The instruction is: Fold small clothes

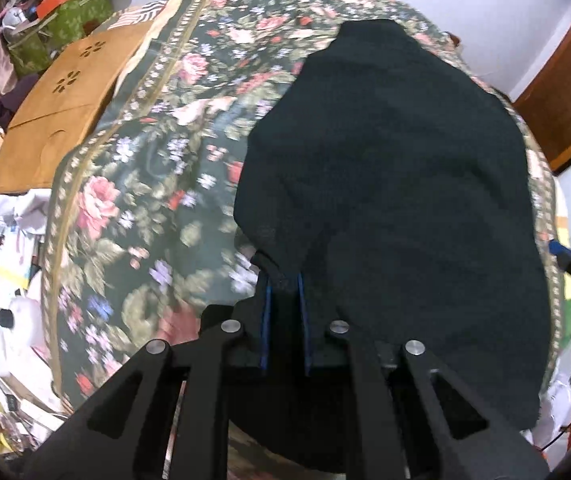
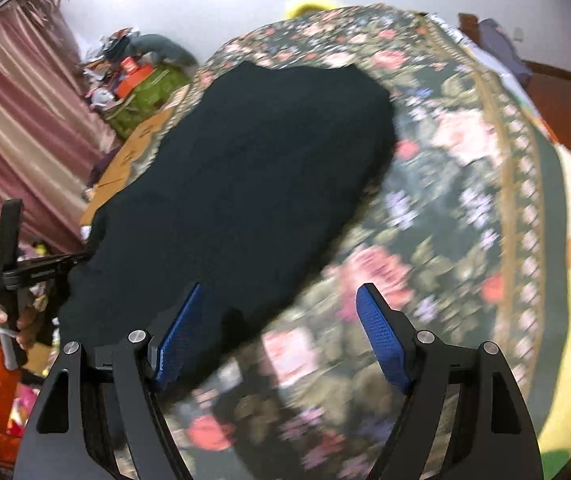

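Note:
A black garment (image 1: 397,184) lies spread on the floral bedspread (image 1: 157,184). My left gripper (image 1: 284,280) is shut on a bunched near-left edge of that garment, the cloth pinched between its blue pads. In the right wrist view the same black garment (image 2: 245,184) stretches from the far middle toward the lower left. My right gripper (image 2: 281,300) is open above the garment's near edge and the bedspread (image 2: 445,184), nothing pressed between its pads. The left gripper (image 2: 81,258) shows at the left edge of that view, held by a hand in an orange sleeve.
A tan cardboard box (image 1: 61,112) lies along the bed's left side. Beyond it stands a green box (image 1: 65,20) piled with clutter, by a pink curtain (image 2: 13,128). Papers and white items (image 1: 9,280) crowd the floor at the left. A wooden door (image 1: 565,92) is at the right.

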A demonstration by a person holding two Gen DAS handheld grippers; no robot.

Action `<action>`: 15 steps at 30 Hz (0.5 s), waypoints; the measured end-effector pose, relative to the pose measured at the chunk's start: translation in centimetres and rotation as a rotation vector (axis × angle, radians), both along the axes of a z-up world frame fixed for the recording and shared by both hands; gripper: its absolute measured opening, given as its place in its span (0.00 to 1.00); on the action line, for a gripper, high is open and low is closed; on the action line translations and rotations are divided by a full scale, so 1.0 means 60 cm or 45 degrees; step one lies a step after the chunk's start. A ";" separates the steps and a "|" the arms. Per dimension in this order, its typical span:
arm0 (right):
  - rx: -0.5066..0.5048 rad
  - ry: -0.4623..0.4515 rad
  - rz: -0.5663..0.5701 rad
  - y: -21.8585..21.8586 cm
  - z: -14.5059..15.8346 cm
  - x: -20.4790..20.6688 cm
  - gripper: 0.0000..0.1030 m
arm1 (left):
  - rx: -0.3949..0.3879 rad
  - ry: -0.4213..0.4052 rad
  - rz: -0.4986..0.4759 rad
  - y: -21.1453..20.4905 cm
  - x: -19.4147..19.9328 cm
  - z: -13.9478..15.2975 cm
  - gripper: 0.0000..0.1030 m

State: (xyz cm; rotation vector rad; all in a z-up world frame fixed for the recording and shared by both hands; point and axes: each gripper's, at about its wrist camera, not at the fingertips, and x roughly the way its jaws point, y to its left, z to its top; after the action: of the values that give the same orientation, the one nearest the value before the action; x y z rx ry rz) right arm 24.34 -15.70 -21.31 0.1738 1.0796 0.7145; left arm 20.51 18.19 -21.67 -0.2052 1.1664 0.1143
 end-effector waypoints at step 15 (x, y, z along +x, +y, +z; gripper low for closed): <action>-0.095 -0.025 0.069 0.010 -0.036 -0.014 0.27 | 0.099 -0.077 -0.134 -0.101 -0.022 0.029 0.40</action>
State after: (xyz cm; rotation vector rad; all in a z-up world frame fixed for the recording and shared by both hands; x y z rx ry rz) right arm 23.51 -15.10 -23.49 0.0739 1.0941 0.7219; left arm 19.16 12.13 -19.92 -0.0777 1.1078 0.0604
